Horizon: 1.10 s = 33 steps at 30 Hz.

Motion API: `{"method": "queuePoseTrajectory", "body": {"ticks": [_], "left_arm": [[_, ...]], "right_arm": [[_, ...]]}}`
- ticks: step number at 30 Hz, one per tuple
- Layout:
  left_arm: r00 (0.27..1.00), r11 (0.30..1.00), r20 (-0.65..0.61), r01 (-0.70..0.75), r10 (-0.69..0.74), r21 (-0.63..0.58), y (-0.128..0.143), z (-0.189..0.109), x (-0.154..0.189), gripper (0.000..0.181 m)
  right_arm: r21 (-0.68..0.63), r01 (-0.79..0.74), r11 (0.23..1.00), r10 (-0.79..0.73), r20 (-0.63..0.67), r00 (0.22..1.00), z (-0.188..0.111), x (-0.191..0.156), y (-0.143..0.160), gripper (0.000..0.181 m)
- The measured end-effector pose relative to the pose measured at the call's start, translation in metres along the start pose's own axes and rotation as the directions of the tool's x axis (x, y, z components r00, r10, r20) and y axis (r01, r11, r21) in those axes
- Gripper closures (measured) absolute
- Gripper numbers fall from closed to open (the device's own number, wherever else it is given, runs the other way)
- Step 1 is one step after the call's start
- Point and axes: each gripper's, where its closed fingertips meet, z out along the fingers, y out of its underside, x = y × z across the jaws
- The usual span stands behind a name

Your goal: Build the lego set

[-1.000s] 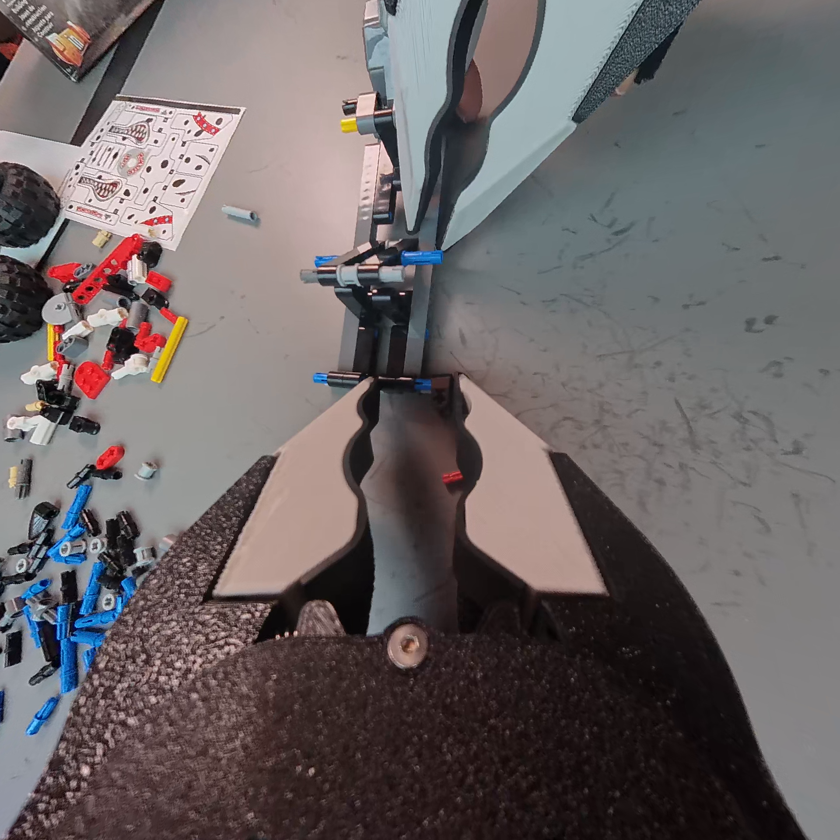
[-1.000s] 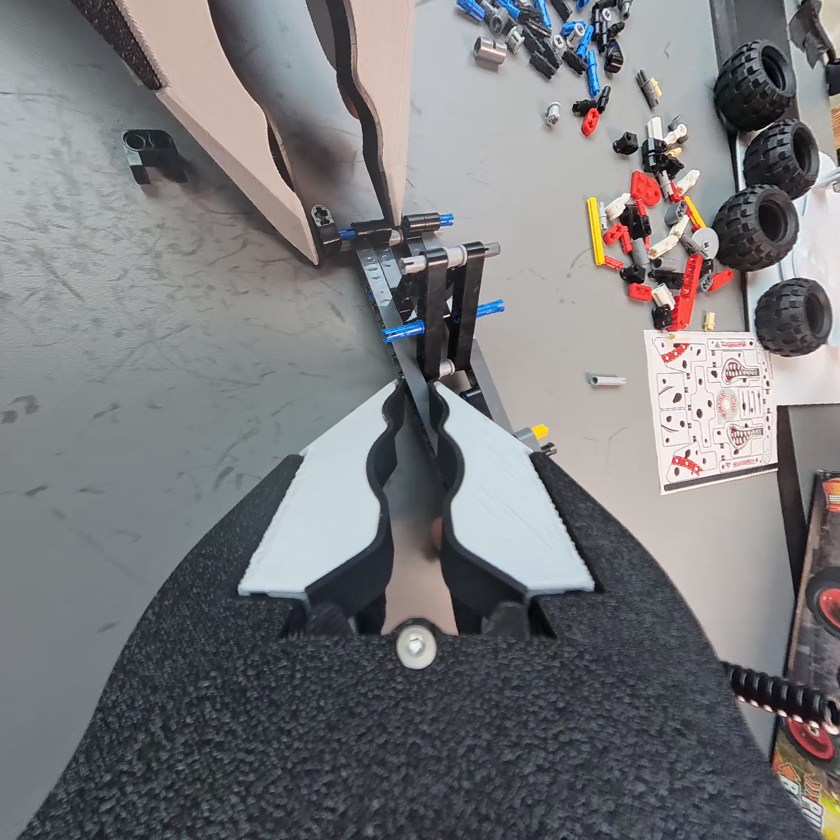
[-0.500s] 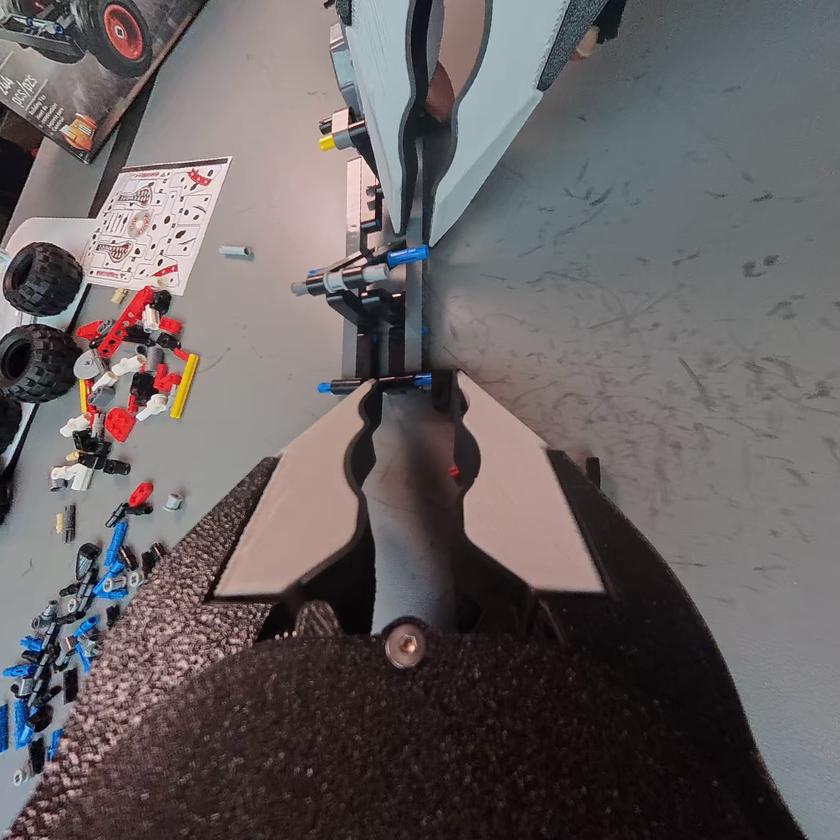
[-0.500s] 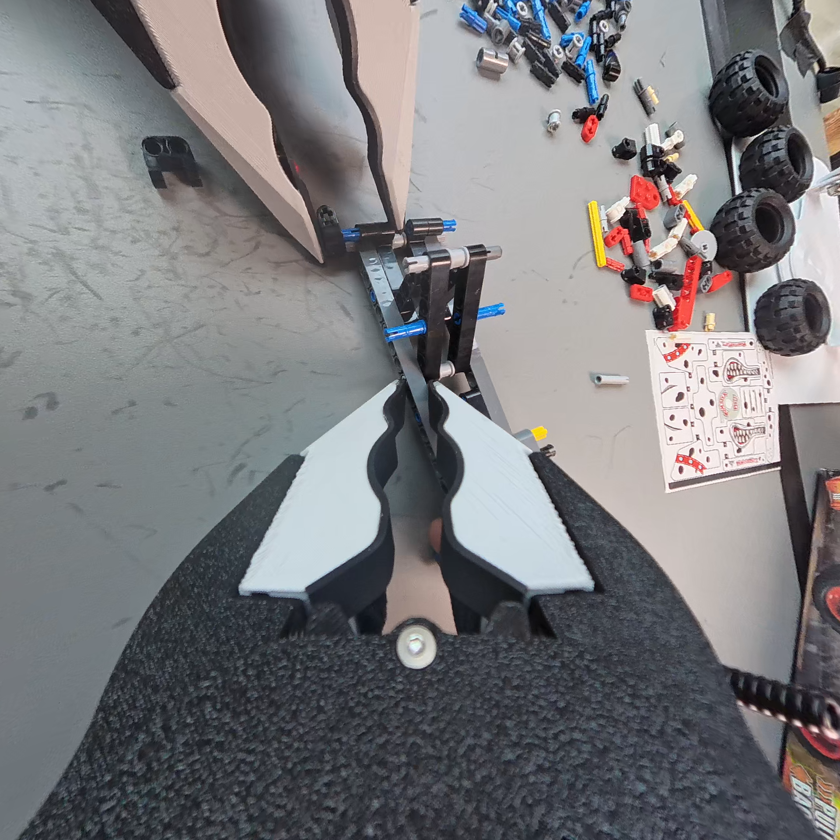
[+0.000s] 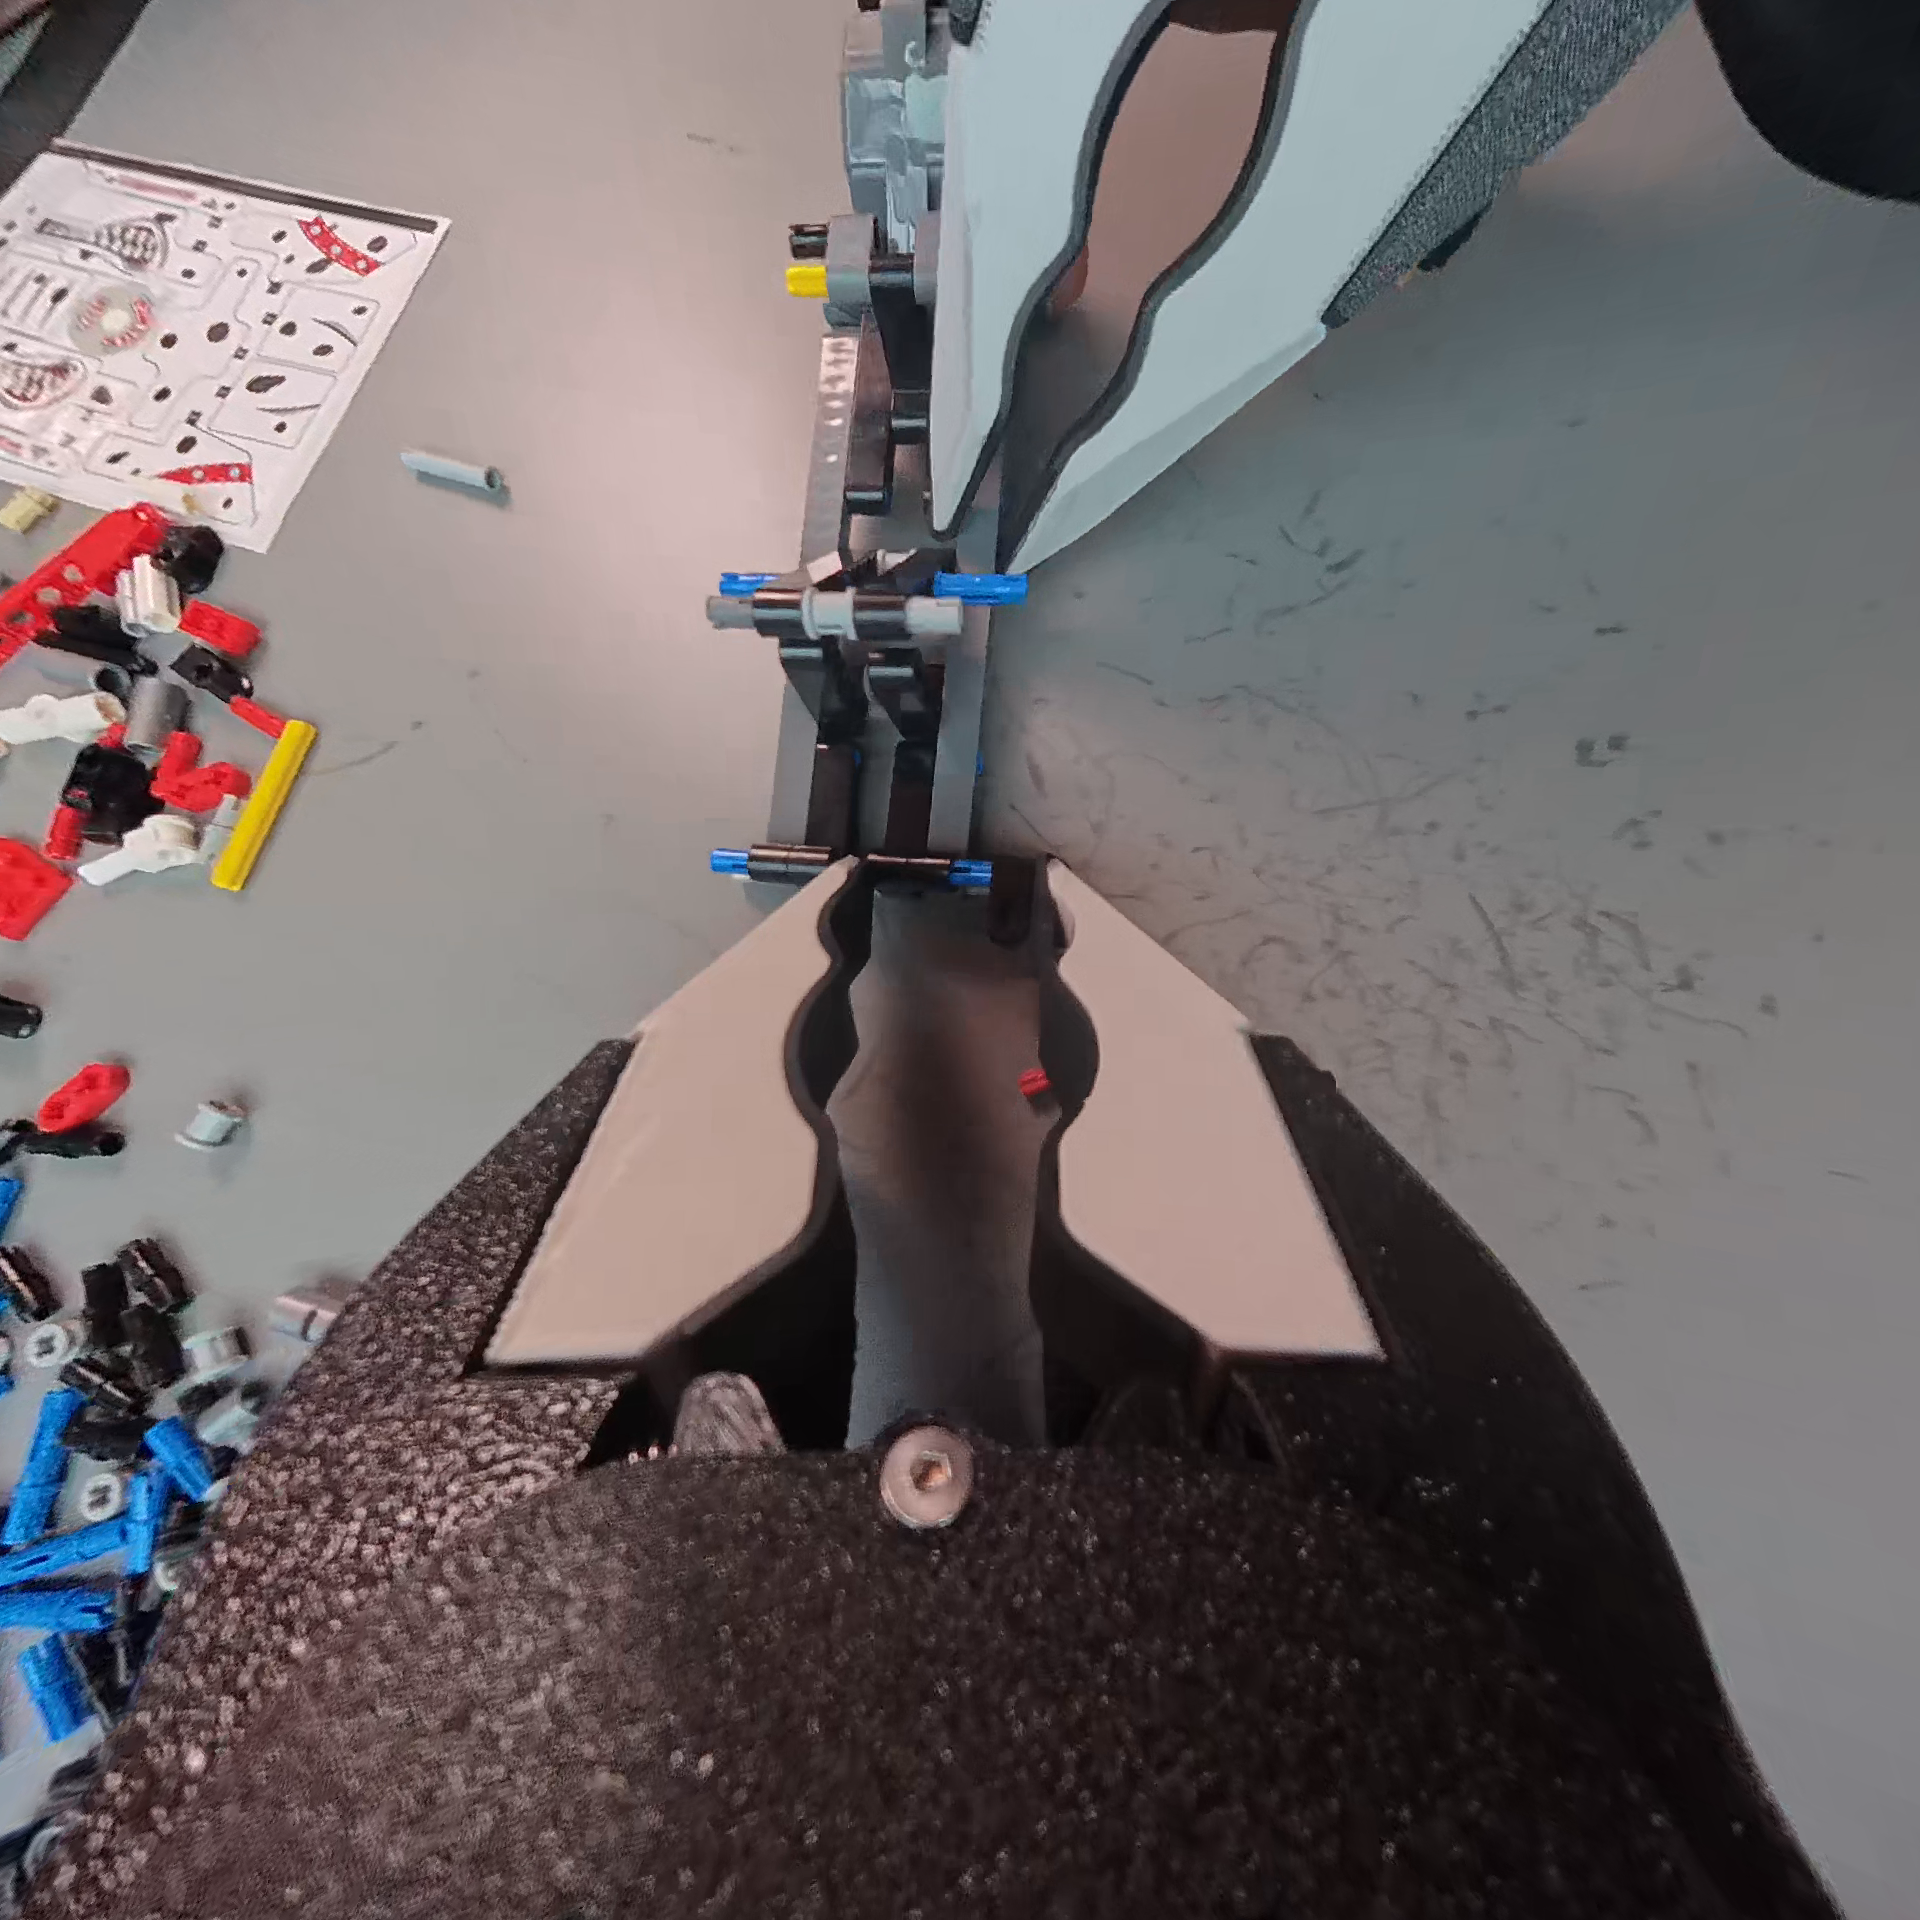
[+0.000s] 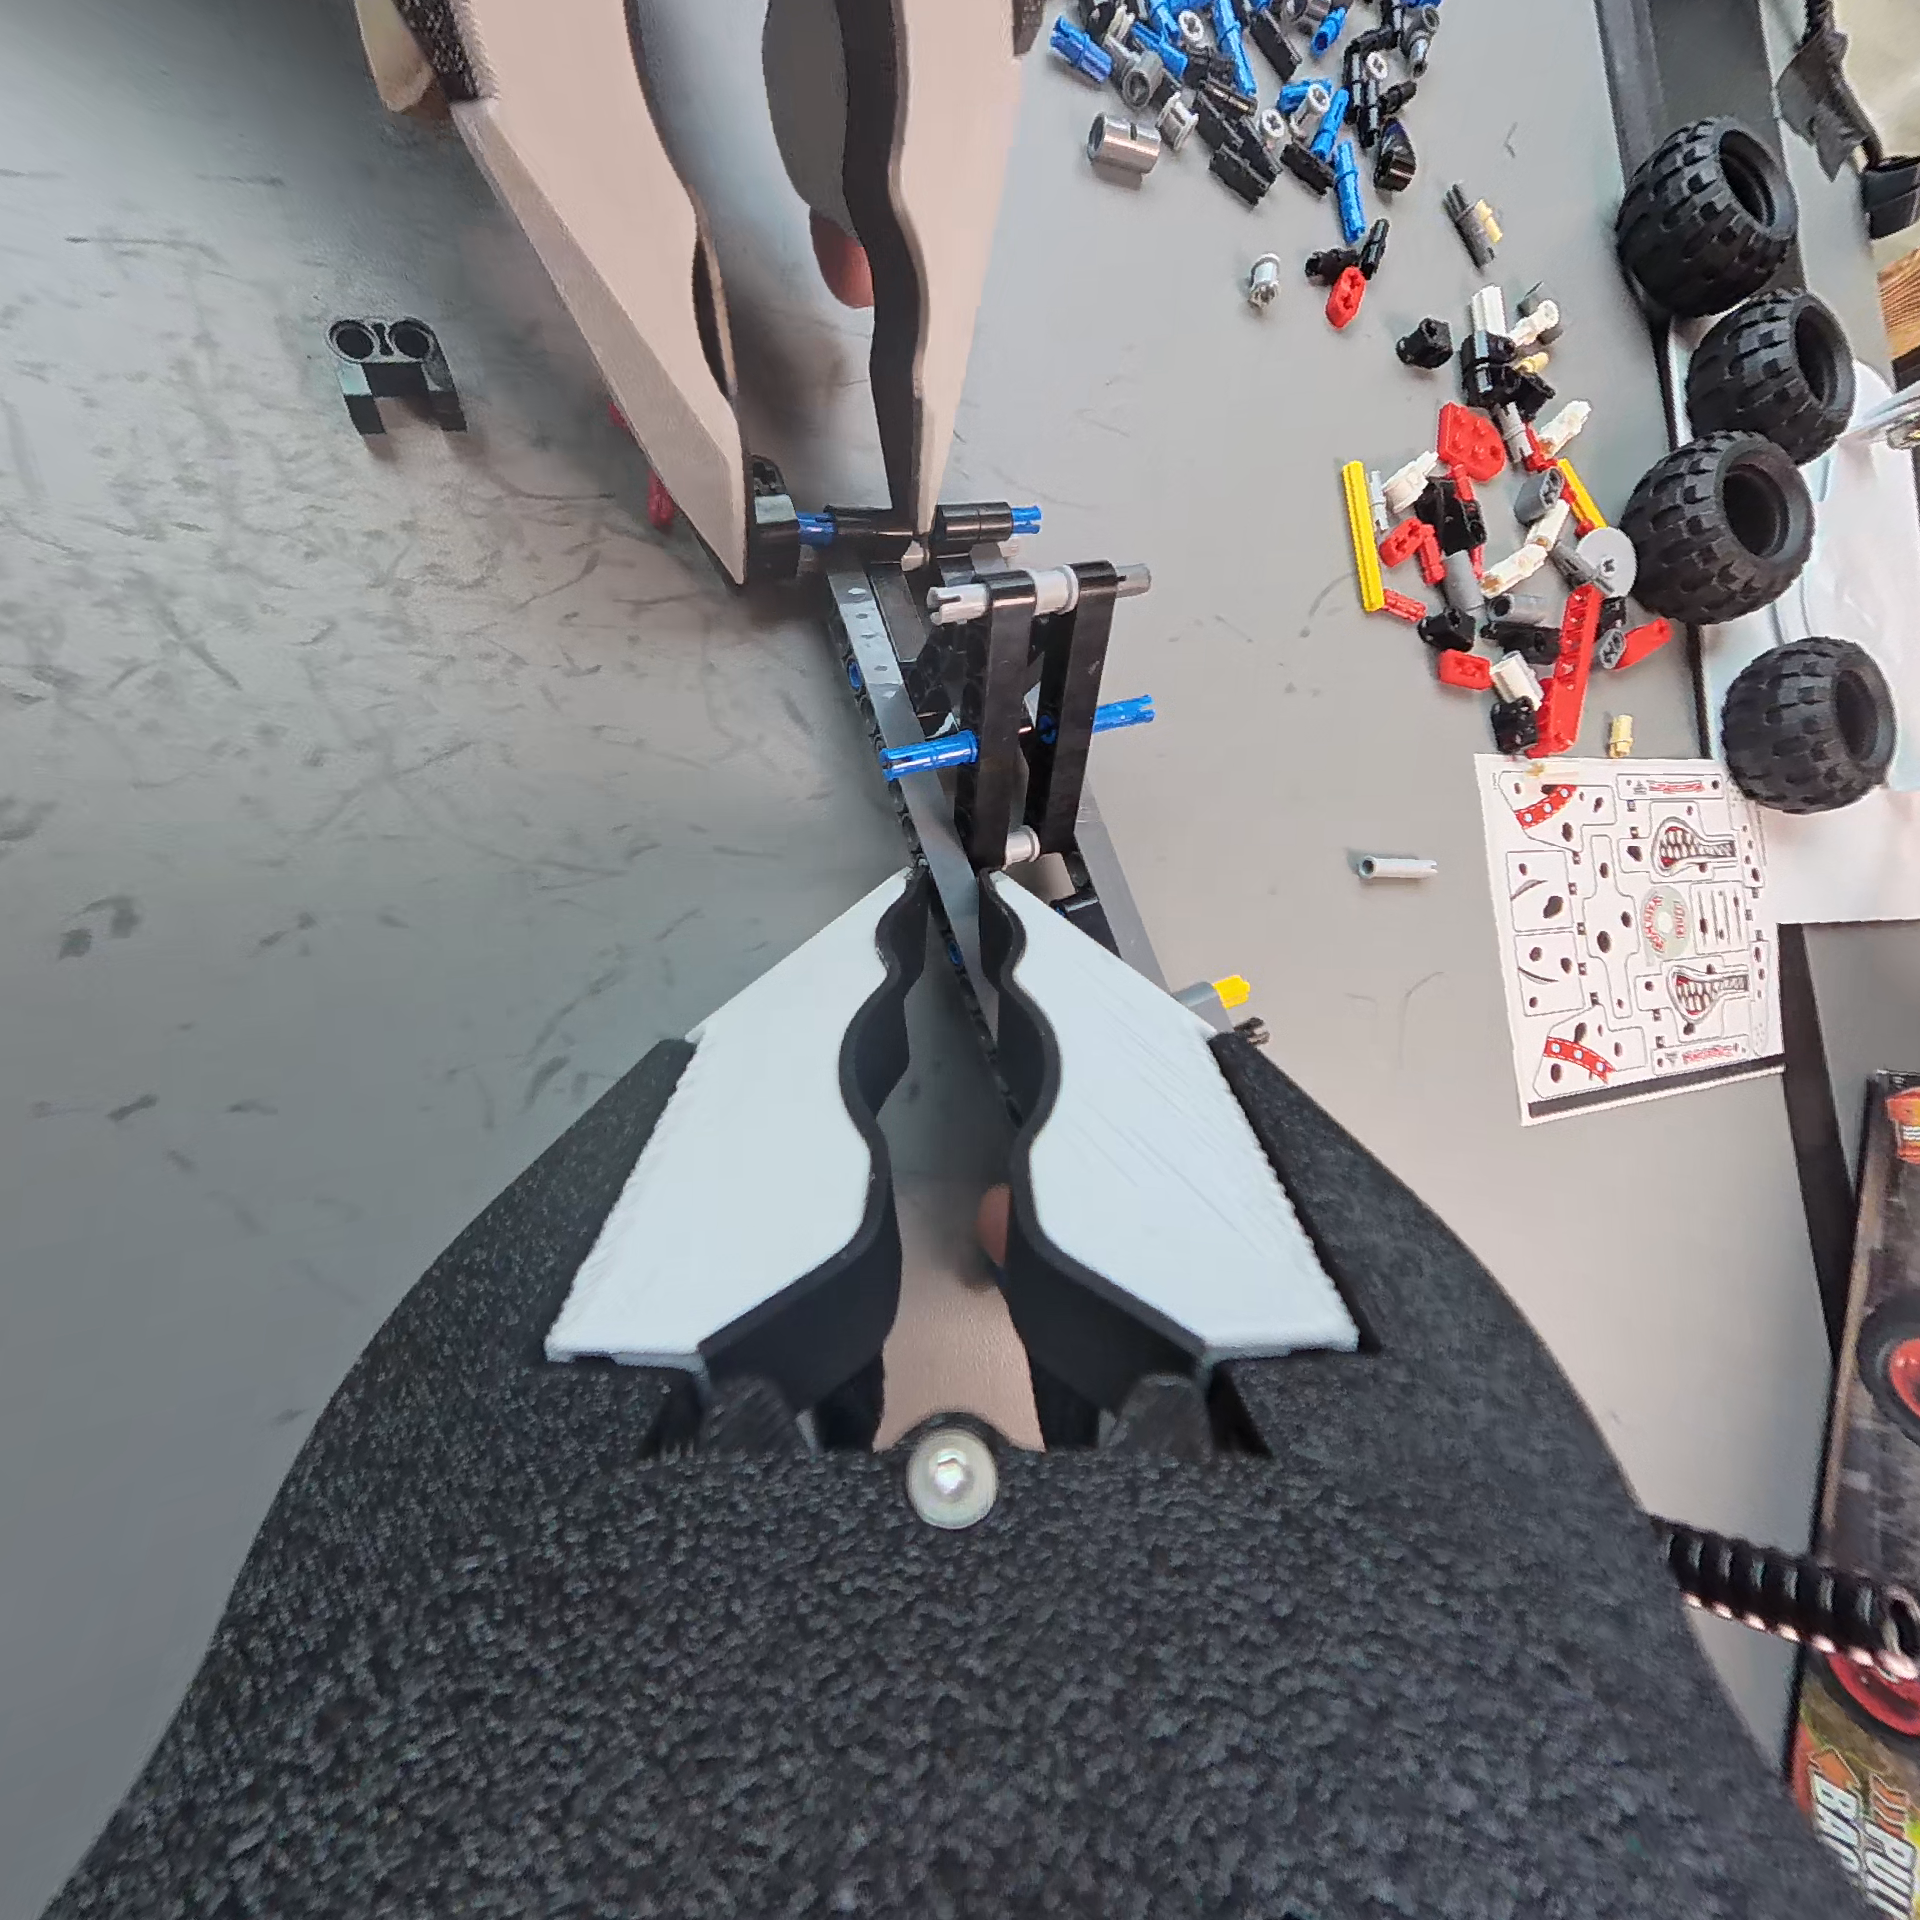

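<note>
The part-built lego frame (image 5: 883,717), long grey beams with black upright beams, blue pins and a grey axle, lies on the grey table between my two grippers; it also shows in the right wrist view (image 6: 1003,707). My left gripper (image 5: 951,868), with tan fingers, is closed on a small black connector (image 5: 1016,899) and the black-and-blue pin at the frame's near end. It also shows in the right wrist view (image 6: 831,540). My right gripper (image 6: 951,899), with pale grey fingers, is shut on the frame's long grey beam at the other end. It also shows in the left wrist view (image 5: 982,530).
Loose red, white, black and yellow parts (image 5: 135,727) and a blue-and-black pile (image 5: 83,1455) lie left of the frame. A sticker sheet (image 6: 1621,935), several black tyres (image 6: 1714,525), the set's box (image 6: 1870,1403), a grey tube (image 6: 1392,864) and a lone black connector (image 6: 395,369) lie around. Left tips to right tips: about 7 cm.
Both grippers keep the same hold on the frame. The left wrist view swung a little and came back. No loose piece has visibly moved.
</note>
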Motion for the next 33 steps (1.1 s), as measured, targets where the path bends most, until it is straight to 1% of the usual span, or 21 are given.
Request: {"method": "queuePoseTrajectory", "body": {"ticks": [4,6,9,10,12,13,16,21,24,26,29,33], "left_arm": [[0.989,0.993,-0.086,0.117,-0.117,-0.008,0.000,-0.001,0.003,0.149],[0.987,0.991,-0.092,0.133,-0.134,-0.009,0.000,-0.001,0.002,0.149],[0.994,0.996,-0.050,0.093,-0.093,-0.010,0.001,0.000,0.001,0.150],[0.998,0.998,-0.023,0.059,-0.059,-0.013,0.001,0.000,0.000,0.155],[0.996,0.996,0.027,-0.087,0.088,-0.012,0.002,0.001,0.000,0.153],[0.990,0.990,0.041,-0.138,0.138,-0.011,0.002,0.001,0.001,0.153],[0.988,0.989,0.053,-0.146,0.146,-0.011,0.002,0.001,0.001,0.153],[0.994,0.994,0.014,-0.105,0.106,-0.012,0.002,0.001,0.002,0.153],[0.992,0.992,-0.042,-0.123,0.123,-0.012,0.005,-0.003,0.010,0.135],[0.992,0.993,-0.042,-0.120,0.119,-0.007,0.006,-0.008,0.010,0.133],[0.993,0.993,0.000,-0.116,0.116,-0.011,0.010,-0.015,0.003,0.136],[0.995,0.995,0.008,-0.096,0.096,-0.009,0.014,-0.018,0.002,0.140]], "right_arm": [[-0.011,0.014,1.000,-0.014,-0.010,1.000,0.001,-0.001,0.000,0.172],[-0.009,0.007,1.000,-0.008,-0.014,1.000,0.001,-0.001,0.000,0.172],[-0.009,0.007,1.000,-0.007,-0.015,1.000,0.001,-0.001,0.000,0.172],[-0.007,0.006,1.000,-0.006,-0.006,1.000,0.000,-0.002,-0.001,0.172],[-0.011,0.005,1.000,-0.005,-0.003,1.000,0.000,-0.003,0.000,0.172],[-0.010,0.005,1.000,-0.005,-0.005,1.000,0.000,-0.003,0.000,0.172],[-0.007,0.003,1.000,-0.003,-0.005,1.000,-0.001,-0.002,0.000,0.172],[0.000,-0.021,1.000,0.021,-0.012,1.000,0.000,-0.003,-0.001,0.172],[0.008,-0.029,1.000,0.029,-0.003,1.000,0.000,-0.003,-0.001,0.172],[0.007,-0.031,0.999,0.031,0.004,1.000,0.000,-0.003,-0.001,0.171],[0.008,-0.040,0.999,0.040,0.021,0.999,0.000,-0.003,-0.001,0.171],[0.013,-0.049,0.999,0.048,0.035,0.998,-0.001,-0.003,-0.001,0.171]]}}
